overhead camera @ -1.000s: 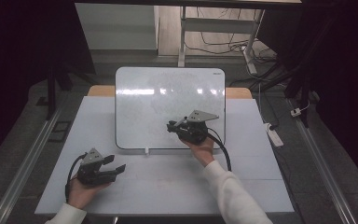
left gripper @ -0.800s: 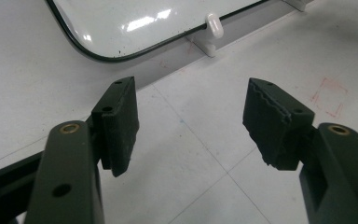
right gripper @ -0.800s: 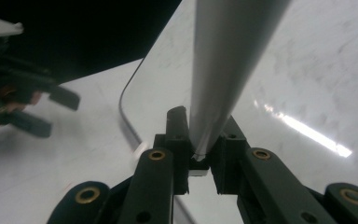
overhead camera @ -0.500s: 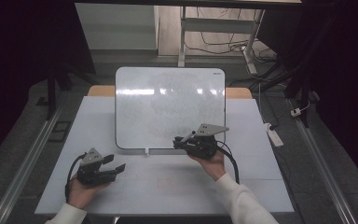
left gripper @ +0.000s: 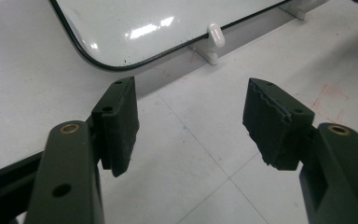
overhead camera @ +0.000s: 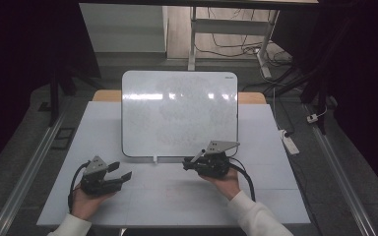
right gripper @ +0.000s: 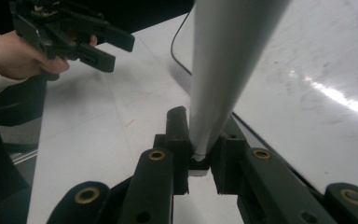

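Whiteboard (overhead camera: 179,114) lying at centre frame on the surface (overhead camera: 187,201), its glossy face smudged. Right gripper view is revealing the right tongs (right gripper: 200,154) clenched on a grey marker-like stick (right gripper: 223,60). Left tongs (left gripper: 191,126) are resting released at lower left, facing the board's rounded corner and white clip (left gripper: 216,36).

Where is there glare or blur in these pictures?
High view: ceiling lights glare in a band across the whiteboard, and the room around the table is dark. Left gripper view: bright spots on the whiteboard corner; the jaws are sharp. Right gripper view: a streak of glare on the board, and the grey stick held by the right gripper is blurred from closeness.
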### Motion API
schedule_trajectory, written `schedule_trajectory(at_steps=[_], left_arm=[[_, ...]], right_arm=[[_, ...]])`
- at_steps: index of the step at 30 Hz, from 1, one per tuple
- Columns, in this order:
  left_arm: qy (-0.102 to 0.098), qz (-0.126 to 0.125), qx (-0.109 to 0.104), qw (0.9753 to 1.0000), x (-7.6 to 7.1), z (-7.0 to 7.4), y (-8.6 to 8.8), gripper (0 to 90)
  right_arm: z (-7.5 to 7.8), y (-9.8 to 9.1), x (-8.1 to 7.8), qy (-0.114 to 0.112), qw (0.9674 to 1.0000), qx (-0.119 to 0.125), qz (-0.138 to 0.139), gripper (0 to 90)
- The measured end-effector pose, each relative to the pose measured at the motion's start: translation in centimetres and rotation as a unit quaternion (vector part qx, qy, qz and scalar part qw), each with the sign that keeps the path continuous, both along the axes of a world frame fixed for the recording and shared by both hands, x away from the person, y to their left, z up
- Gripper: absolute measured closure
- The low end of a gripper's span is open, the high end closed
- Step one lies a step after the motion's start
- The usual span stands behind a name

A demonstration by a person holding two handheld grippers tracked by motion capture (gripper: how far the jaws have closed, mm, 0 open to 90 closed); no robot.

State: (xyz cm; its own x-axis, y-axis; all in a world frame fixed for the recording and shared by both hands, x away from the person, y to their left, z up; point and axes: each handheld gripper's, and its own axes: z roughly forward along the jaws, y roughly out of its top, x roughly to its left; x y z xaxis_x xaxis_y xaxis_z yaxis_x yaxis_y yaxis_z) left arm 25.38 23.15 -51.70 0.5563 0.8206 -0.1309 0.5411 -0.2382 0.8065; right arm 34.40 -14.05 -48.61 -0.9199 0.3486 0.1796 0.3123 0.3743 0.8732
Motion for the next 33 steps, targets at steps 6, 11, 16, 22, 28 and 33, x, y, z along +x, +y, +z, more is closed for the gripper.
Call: schedule_trajectory(at_steps=[6,11,16,22,28,33], left_arm=[[-0.008,0.001,-0.002,1.0000,-0.1,0.1,0.0,36.6],[-0.014,0.001,-0.004,0.9999,-0.2,0.2,0.0,36.6],[-0.018,0.001,-0.006,0.9998,-0.2,0.3,0.1,36.5],[-0.021,0.001,-0.006,0.9998,-0.2,0.4,0.0,36.5],[-0.027,0.002,-0.006,0.9996,-0.3,0.7,-0.1,36.3],[-0.051,-0.007,-0.013,0.9986,-0.5,2.1,-1.1,36.0]], right_arm=[[-0.5,0.7,-0.2,0.010,0.9998,-0.009,0.011,78.3],[-0.7,1.0,-0.3,0.016,0.9997,-0.011,0.015,78.3],[-0.8,1.3,-0.4,0.018,0.9996,-0.013,0.018,78.2],[-1.0,1.5,-0.4,0.021,0.9994,-0.016,0.021,78.3],[-1.1,1.9,-0.6,0.023,0.9992,-0.017,0.027,78.3],[-1.3,2.2,-0.6,0.026,0.9990,-0.018,0.030,78.3]])
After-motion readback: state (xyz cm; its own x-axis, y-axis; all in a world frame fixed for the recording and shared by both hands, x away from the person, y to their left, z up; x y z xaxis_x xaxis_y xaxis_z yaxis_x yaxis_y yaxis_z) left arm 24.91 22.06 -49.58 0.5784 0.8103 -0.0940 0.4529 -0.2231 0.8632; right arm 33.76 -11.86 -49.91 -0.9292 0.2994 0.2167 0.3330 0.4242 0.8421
